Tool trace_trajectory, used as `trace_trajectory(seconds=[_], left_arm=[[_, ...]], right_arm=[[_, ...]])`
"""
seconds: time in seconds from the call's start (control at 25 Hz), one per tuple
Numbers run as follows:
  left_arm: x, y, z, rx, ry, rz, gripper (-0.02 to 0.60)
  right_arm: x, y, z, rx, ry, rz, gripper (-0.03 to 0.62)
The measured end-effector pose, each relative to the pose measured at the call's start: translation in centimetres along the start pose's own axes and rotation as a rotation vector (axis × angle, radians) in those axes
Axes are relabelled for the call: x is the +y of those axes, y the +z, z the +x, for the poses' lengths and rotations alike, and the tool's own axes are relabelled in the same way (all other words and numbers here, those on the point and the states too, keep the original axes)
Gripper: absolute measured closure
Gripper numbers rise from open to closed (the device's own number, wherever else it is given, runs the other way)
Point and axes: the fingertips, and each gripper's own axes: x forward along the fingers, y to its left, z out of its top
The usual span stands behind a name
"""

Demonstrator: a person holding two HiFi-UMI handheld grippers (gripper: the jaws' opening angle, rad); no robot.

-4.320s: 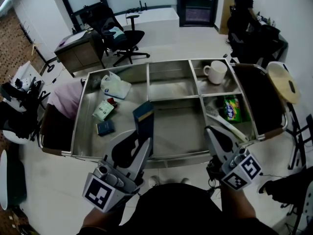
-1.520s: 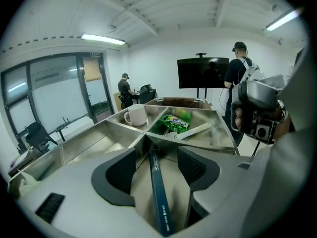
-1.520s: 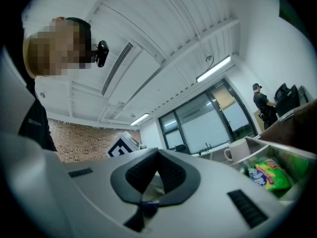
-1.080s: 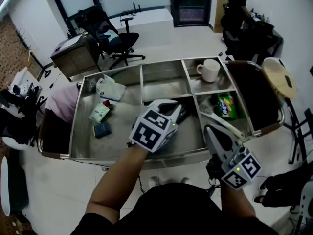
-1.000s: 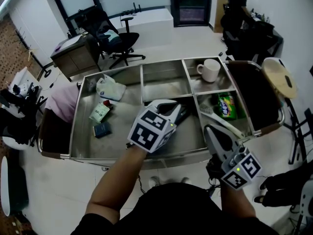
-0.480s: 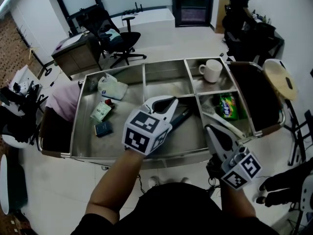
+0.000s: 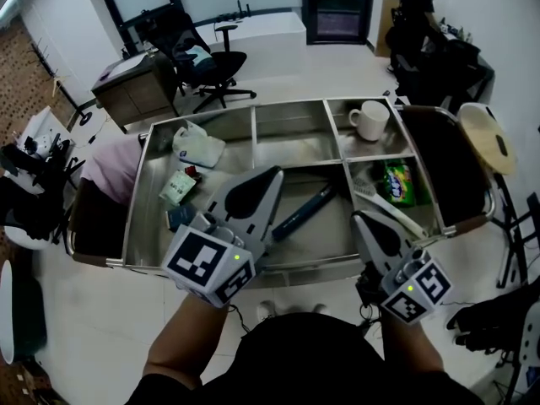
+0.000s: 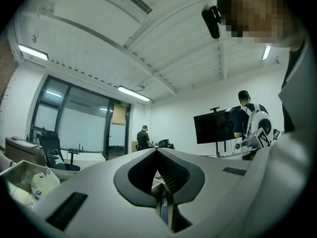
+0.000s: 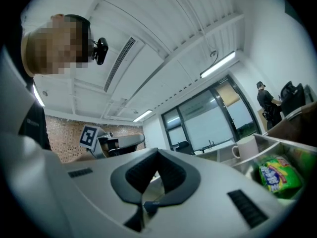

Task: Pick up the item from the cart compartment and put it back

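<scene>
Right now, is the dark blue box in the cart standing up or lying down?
Lying down: the dark blue box rests flat and slanted on the floor of the cart's middle compartment.

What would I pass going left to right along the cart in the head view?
Pink cloth → white plastic bag → dark blue box → green snack bag → round wooden board
</scene>
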Motion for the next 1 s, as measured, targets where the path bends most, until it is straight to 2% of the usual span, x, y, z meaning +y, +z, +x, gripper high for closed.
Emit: trace_trajectory(seconds=[0.24, 0.4, 0.68, 1.0], left_arm=[[-0.6, 1.2, -3.5, -0.088, 0.042, 0.020, 0.581], [-1.0, 0.8, -4.7, -0.094, 0.057, 0.043, 0.581], [-1.4, -0.3, -7.9, -0.144, 0.102, 0.026, 0.581], [-2.2, -3.2, -9.3, -0.111, 0.112, -0.020, 0.581]], right_arm=[[0.7, 0.1, 0.9, 0.010, 0.027, -0.010, 0.580], [1.2, -0.1, 1.5, 0.019, 0.045, -0.021, 0.580], [1.5, -0.7, 2.0, 0.043, 0.044, -0.044, 0.580], [1.9, -1.7, 2.0, 0.078, 0.049, -0.092, 0.582]])
